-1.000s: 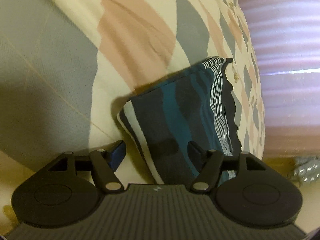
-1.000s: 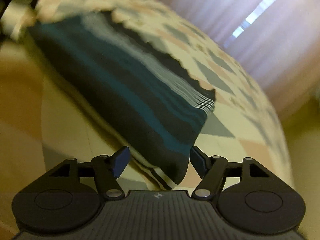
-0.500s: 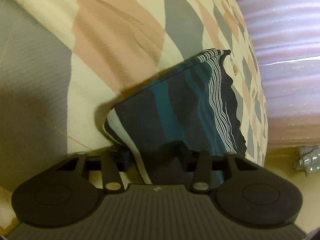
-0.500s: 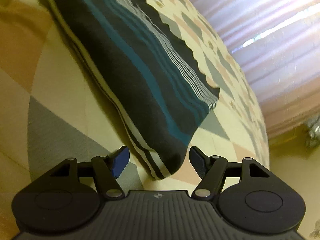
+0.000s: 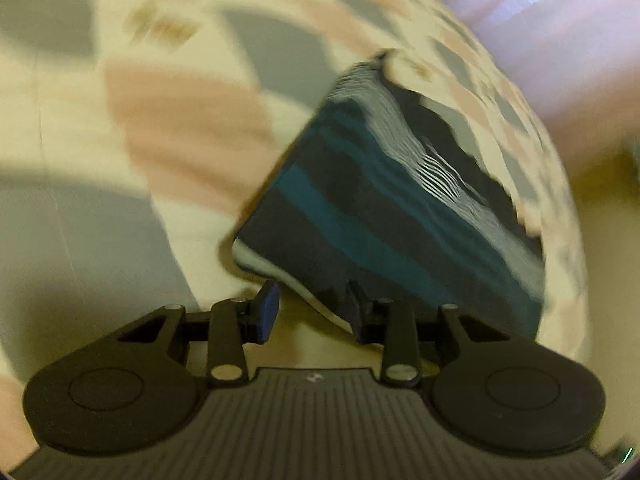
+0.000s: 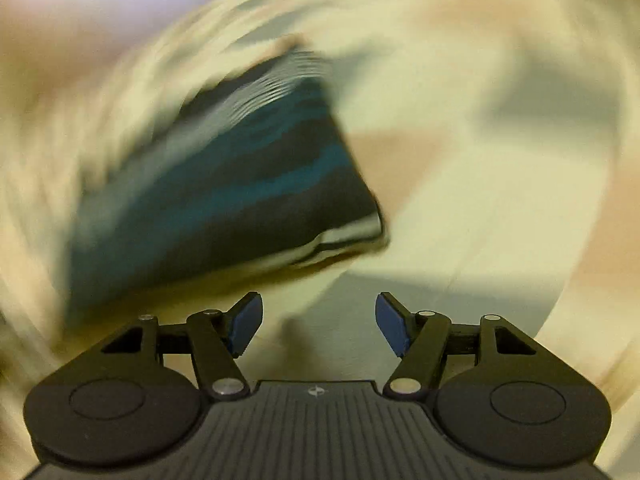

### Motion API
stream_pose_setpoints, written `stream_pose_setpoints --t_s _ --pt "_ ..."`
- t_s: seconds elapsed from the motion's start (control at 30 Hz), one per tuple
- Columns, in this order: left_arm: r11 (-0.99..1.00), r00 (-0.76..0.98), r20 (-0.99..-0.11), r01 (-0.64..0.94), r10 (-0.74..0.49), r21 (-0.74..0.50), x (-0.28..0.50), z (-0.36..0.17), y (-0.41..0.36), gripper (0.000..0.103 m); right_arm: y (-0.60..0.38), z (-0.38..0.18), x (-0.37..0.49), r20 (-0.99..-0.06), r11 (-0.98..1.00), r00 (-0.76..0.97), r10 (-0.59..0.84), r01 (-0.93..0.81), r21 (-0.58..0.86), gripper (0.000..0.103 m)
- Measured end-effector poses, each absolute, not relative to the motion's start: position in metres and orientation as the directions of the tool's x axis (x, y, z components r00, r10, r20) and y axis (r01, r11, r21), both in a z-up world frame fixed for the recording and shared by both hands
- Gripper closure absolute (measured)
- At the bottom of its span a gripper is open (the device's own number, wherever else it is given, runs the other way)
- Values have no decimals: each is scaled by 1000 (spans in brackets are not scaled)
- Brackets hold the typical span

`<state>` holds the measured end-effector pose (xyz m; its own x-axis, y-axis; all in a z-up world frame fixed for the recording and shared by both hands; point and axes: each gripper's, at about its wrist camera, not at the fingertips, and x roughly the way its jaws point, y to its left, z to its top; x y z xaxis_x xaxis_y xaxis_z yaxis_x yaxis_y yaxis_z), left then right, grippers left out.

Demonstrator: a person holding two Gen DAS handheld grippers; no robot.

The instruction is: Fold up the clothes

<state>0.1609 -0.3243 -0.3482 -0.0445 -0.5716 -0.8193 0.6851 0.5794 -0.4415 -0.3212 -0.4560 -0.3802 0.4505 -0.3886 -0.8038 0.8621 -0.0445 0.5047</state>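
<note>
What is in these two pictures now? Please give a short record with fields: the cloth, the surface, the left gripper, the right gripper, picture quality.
cloth: folded dark garment with teal and white stripes
surface: bedsheet patterned cream, pink and grey; the garment lies on it
left gripper: edge of the garment between the fingers; whether the pads press on it is unclear
right gripper: jaws closing, nothing between them; garment lies ahead of it
picture quality: both views blurred
</note>
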Motion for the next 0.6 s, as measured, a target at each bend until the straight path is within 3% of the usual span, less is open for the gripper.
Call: stream_pose_setpoints --t_s 0.07,0.17,0.3,0.43,0.53,0.6 --pt "438 7 -829 851 -559 -288 139 -330 -332 73 -459 -400 -338 -757 -251 505 -414 736 629 38" --pt "64 127 -829 992 -545 110 87 -328 -342 67 -466 -419 -350 -701 -410 537 -469 571 711 38" --pt "-409 240 -780 742 -578 532 25 -368 -333 58 -482 -429 -346 -682 -454 540 -494 509 732 38" --pt "-483 362 -645 447 -673 753 14 -415 -324 58 -498 -436 -340 -676 -457 551 -488 499 737 40" --pt "-490 380 -603 357 -701 795 22 -430 -320 60 -497 -427 -341 -706 -379 534 -466 601 704 46" --pt "-503 376 -586 303 -718 810 26 -437 -316 61 -487 -404 -340 -747 -198 475 -466 767 611 45"
